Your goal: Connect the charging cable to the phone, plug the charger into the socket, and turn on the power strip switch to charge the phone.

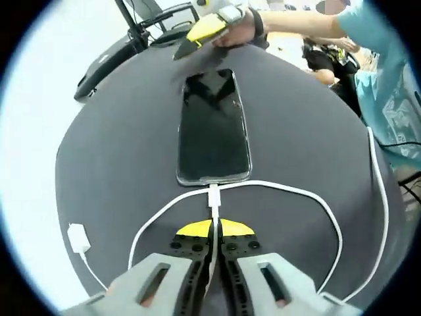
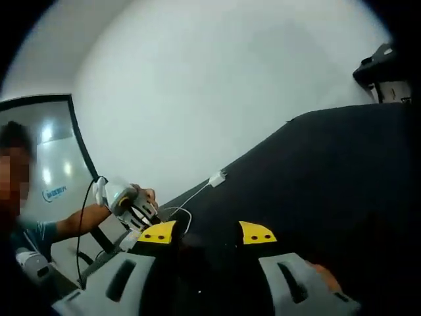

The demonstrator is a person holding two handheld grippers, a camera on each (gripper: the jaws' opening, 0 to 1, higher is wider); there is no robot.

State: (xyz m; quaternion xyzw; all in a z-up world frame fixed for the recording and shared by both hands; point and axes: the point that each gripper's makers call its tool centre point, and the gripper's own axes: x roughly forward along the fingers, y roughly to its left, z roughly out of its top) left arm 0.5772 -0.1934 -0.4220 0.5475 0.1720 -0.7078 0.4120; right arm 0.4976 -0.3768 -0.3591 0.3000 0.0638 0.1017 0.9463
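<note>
The left tongs point(image 1: 212, 232) are closed on the white charging cable point(image 1: 316, 201) just behind its plug, which sits at the phone point(image 1: 214, 125) lying flat mid-bench point(image 1: 296, 118) — apparently connected. The right tongs point(image 2: 207, 232) gape empty. The charger point(image 1: 77, 237) lies loose — socket and switch remain.

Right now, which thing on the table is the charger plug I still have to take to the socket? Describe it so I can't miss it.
Start from the dark round table with the black phone lying flat in the middle. Follow the white cable from the phone's near end, past the shut left gripper, out toward the table's edge. It ends in the charger, a small white block, the only boxy white thing there.
</note>
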